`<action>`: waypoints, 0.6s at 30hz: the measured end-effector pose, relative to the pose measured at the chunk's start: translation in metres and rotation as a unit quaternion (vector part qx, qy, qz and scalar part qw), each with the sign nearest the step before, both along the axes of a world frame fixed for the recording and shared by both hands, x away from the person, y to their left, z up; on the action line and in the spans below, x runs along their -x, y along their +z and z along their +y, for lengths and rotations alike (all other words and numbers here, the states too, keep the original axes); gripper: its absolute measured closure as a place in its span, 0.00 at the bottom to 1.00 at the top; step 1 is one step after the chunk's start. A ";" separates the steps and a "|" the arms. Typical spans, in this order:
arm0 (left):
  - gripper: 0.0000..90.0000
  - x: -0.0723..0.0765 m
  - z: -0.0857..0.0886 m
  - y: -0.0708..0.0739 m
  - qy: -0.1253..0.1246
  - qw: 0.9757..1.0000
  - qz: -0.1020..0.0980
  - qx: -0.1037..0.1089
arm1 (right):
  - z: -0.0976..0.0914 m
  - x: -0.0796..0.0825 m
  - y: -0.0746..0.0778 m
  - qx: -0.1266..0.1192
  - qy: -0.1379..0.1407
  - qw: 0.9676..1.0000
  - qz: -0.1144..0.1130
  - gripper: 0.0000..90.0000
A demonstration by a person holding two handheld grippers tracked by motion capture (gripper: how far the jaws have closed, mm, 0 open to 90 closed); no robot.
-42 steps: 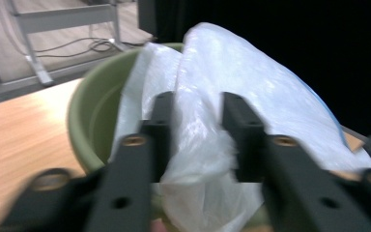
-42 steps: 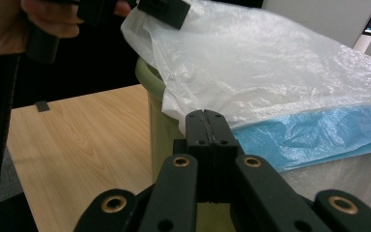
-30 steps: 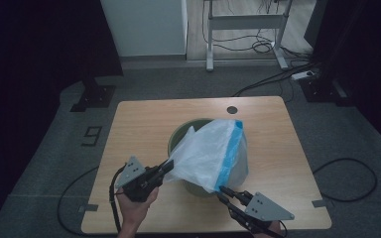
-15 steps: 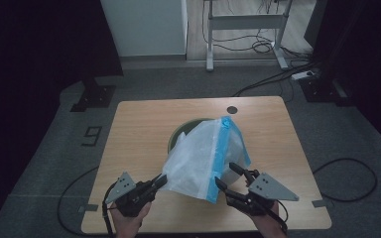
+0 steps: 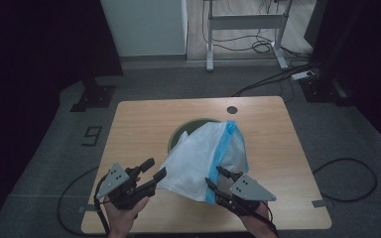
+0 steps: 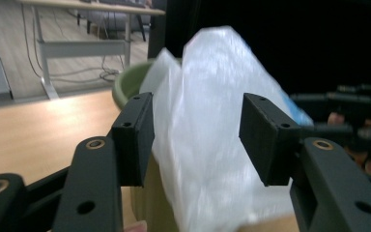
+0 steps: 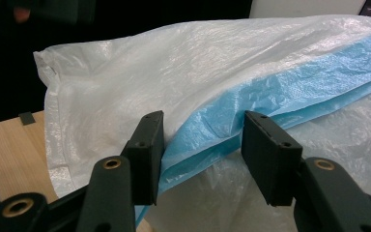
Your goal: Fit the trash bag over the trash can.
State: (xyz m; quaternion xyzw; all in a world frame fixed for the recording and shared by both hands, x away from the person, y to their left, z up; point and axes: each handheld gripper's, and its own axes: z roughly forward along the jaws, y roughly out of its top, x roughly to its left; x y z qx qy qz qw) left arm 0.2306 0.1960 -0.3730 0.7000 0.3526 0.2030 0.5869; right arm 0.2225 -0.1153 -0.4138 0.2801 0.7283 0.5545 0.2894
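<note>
High view, looking down on a wooden tabletop (image 5: 139, 119): shows a white plastic bag (image 5: 198, 153) with a blue band (image 5: 224, 146) along its edge, slumped over a green bin (image 5: 177, 135) and sagging toward the person's side. Lies between the two grippers, just ahead of both sets of jaws.

Left gripper (image 5: 157, 166): clamped on the bag's near corner a second ago, holding it taut. Jaws have just been opening and now stand apart (pads clear of the film). Left gripper view: puts the loose white plastic in the gap and beyond it, close to the left-hand pad but not pinched. Corner released, then.

Right gripper (image 5: 214, 175): opened wide, then partly closed again within the last moment. Right gripper view: has the blue band running through the gap between the pads, brushing one of them, with daylight at the other. No firm pinch yet, so not holding.

Compared with a second ago: bag no longer stretched upward, now drooping lower and nearer the grippers, with the bin's far rim showing behind it.

Probable meaning for the work: a re-grip in progress, most likely hunting for the blue-banded mouth in order to spread the bag over the bin. Needs a fresh hold on both sides before any pulling, or the film will simply slide back.
</note>
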 end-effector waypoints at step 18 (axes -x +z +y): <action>0.62 -0.041 -0.051 -0.011 -0.040 0.995 0.043 -0.079 | -0.002 0.008 -0.001 0.012 0.011 1.000 -0.018 0.57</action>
